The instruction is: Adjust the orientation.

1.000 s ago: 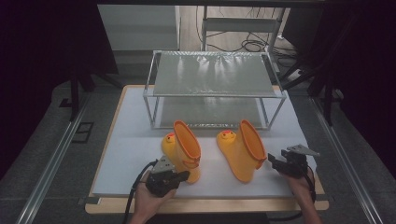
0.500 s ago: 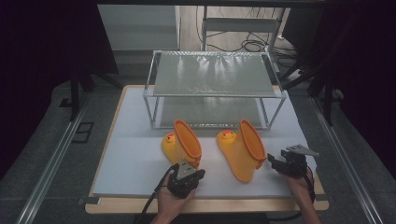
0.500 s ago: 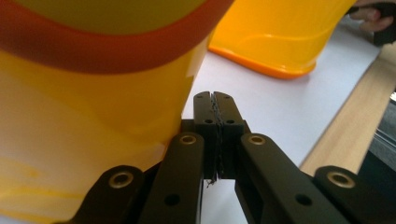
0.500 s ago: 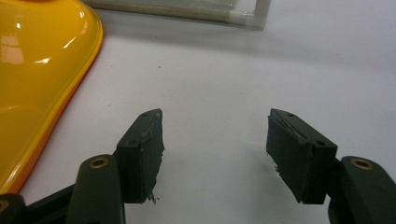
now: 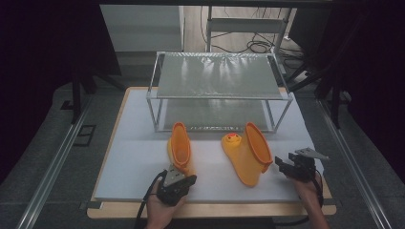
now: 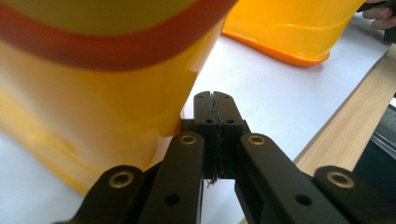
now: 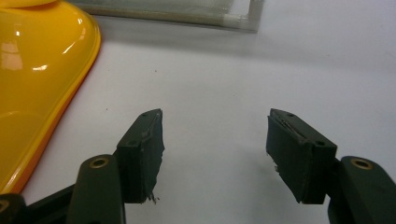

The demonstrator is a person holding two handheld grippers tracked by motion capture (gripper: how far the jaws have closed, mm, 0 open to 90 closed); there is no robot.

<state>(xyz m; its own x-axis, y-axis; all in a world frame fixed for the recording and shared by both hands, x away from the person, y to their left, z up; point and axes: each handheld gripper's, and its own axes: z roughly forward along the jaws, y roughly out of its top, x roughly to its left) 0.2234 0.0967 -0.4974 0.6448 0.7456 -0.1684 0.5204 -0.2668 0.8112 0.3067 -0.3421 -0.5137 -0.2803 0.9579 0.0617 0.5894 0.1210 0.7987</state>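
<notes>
Two yellow rubber boots with orange trim lie on a white sheet. In the high view the left boot (image 5: 180,150) is just beyond my left gripper (image 5: 175,183). The right boot (image 5: 246,155), with a duck face on its toe, lies left of my right gripper (image 5: 286,167). In the left gripper view my left gripper (image 6: 215,100) is shut with nothing between its jaws, pressed close against the left boot's side (image 6: 93,98). In the right gripper view my right gripper (image 7: 215,135) stands open over bare sheet, with the right boot's rim (image 7: 42,79) at the left.
A two-tier wire shelf rack (image 5: 219,78) stands on the far half of the white sheet (image 5: 129,157); one of its legs (image 7: 252,14) is ahead of the right gripper. The wooden table edge (image 5: 215,209) runs along the front. Cables lie on the floor beyond.
My left gripper has moved right along the front of the left boot, then settled close against it. The left boot looks slightly turned. The right gripper has stayed put.
</notes>
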